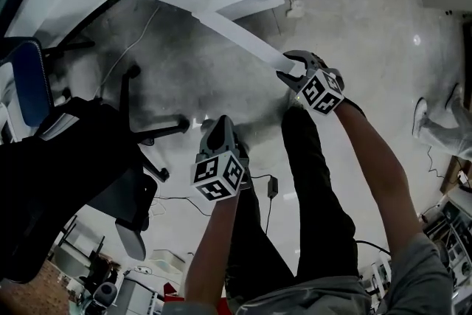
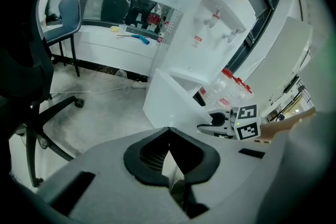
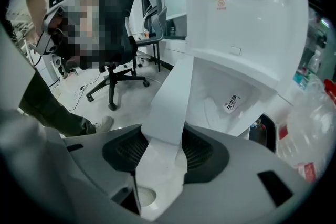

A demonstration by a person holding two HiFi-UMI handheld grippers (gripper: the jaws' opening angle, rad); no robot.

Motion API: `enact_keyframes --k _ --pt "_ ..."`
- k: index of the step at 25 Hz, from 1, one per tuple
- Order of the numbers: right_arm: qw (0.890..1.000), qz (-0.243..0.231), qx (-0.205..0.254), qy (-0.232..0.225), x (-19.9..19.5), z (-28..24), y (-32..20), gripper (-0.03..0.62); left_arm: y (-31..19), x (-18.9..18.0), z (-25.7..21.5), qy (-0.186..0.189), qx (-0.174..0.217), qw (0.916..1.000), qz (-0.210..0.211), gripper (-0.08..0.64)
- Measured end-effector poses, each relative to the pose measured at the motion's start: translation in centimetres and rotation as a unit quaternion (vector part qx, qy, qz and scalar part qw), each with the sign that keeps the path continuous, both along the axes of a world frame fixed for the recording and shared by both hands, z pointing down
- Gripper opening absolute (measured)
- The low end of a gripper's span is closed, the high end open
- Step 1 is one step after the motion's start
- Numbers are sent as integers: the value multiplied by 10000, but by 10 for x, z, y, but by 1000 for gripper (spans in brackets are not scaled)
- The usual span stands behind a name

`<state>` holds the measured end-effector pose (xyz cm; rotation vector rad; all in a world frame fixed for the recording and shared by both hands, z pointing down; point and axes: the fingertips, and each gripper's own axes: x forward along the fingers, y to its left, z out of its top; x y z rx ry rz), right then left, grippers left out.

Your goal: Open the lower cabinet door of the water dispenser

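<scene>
Lower cabinet door, a flat white panel on the tall white plastic water dispenser, stands swung out from the dispenser's base over the grey speckled floor. The white hollow of the cabinet shows behind it, with a small white label with black print inside.

The right tool is clamped on the door's free edge. In the right gripper view the panel runs straight between the two black ribbed pads, which press on both its faces. The left gripper view shows the same door broadside, with the right tool at its outer edge and the marker cube just behind the jaws.

The left tool is apart from the door, nearer the person, and points down at the floor. In its own view the left tool has its jaws closed tip to tip, with nothing held between them.

The person's legs in dark trousers stand below the two tools in the head view. A black wheeled office chair sits well to the left, and a blue-backed chair stands farther off. Clear plastic bottles with red caps lie just beside the dispenser.
</scene>
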<state>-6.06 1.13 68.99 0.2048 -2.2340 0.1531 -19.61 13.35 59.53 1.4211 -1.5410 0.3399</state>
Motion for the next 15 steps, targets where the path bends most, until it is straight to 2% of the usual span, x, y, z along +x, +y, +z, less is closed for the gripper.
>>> enact_keyframes --k 7,15 --pt "9960 896 -37 30 -31 -4 39 202 21 -38 -4 1 -1 9999 100 11" --pt "9796 2009 -80 44 -73 -2 77 202 46 -69 3 95 -87 9998 152 11"
